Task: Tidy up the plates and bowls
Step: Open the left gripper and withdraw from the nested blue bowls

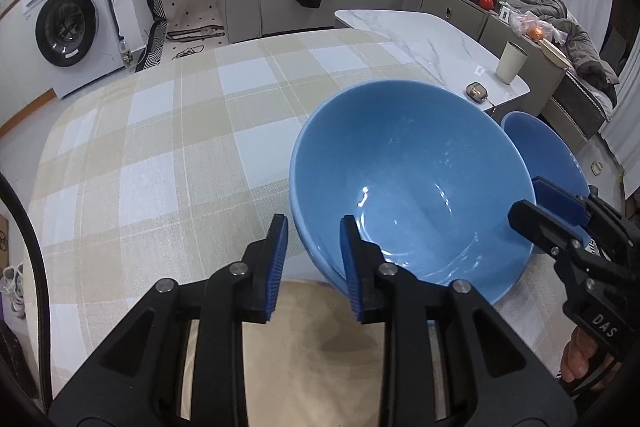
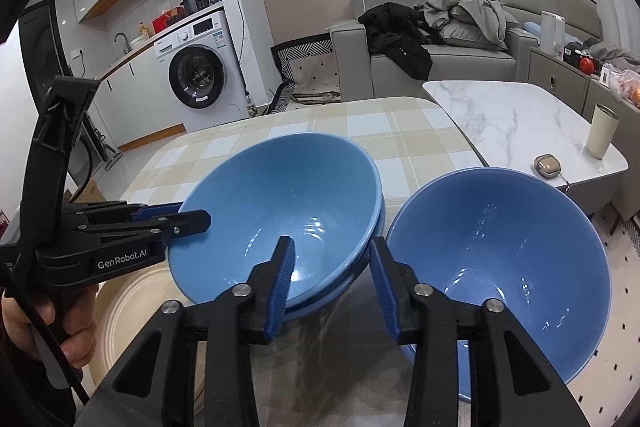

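A stack of nested blue bowls point(image 1: 400, 167) point(image 2: 288, 187) rests tilted on the checked tablecloth point(image 1: 180, 147). My left gripper point(image 1: 314, 227) straddles its near rim, one finger inside and one outside, with a gap showing at the outer pad, so it is open. My right gripper point(image 2: 332, 259) straddles the opposite rim in the same way and is also open. Each gripper shows in the other's view: the right gripper point(image 1: 536, 205) and the left gripper point(image 2: 188, 215). A second blue bowl point(image 2: 500, 247) point(image 1: 548, 155) stands just to the right. A cream plate point(image 2: 132, 307) point(image 1: 320, 347) lies under the near side.
A white marble table point(image 2: 500, 119) adjoins on the right, bearing a cream cup point(image 2: 602, 133) and a small case point(image 2: 546, 165). A grey sofa point(image 2: 440, 59) with clothes and a washing machine point(image 2: 196, 83) stand beyond. A hand point(image 2: 68, 331) holds the left gripper.
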Demonstrator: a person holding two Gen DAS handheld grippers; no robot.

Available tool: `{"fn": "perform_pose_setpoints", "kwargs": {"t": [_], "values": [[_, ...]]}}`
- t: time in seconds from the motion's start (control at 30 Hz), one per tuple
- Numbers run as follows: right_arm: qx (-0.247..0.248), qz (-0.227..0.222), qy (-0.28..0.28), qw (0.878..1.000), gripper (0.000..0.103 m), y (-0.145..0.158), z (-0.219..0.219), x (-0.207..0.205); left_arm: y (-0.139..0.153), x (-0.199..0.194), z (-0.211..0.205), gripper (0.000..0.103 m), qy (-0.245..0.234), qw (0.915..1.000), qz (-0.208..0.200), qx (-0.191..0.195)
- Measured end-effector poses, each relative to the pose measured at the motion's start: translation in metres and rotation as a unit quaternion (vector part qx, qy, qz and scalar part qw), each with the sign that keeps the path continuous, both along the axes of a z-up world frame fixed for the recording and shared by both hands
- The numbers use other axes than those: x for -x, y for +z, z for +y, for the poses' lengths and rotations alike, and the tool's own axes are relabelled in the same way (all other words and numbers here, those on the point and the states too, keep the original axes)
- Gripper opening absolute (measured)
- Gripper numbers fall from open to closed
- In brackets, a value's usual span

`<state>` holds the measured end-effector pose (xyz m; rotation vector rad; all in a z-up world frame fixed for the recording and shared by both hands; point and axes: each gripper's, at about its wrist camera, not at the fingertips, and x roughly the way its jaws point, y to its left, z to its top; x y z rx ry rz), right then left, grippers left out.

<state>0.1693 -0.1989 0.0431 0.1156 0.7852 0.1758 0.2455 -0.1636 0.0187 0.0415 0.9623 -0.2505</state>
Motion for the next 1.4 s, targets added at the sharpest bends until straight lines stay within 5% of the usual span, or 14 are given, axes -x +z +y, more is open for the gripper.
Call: {"fn": "perform_pose_setpoints", "kwargs": {"t": [0.2,0.27,0.43,0.5,1.4], "values": [[-0.026,-0.020,0.003,0.999,0.086,0.016,-0.018,0.009,0.008,0.015,0.001,0.064,0.004,0.9999,0.003,0.011],[-0.022,-0.029,0.000,0.999,0.087,0.021,-0.024,0.012,0.014,0.019,0.000,0.079,0.009,0.9998,0.000,0.015],[-0.022,-0.038,-0.019,0.999,0.099,0.032,-0.039,0.017,0.031,0.033,-0.006,0.087,0.007,0.9994,-0.014,0.029],[-0.024,-0.048,-0.027,0.998,0.102,0.039,-0.046,0.021,0.038,0.038,-0.010,0.103,0.005,0.9991,-0.021,0.037],[-0.038,-0.070,-0.100,0.992,0.102,0.069,-0.133,0.067,0.058,0.090,-0.123,0.100,-0.070,0.9954,-0.017,0.063]]}}
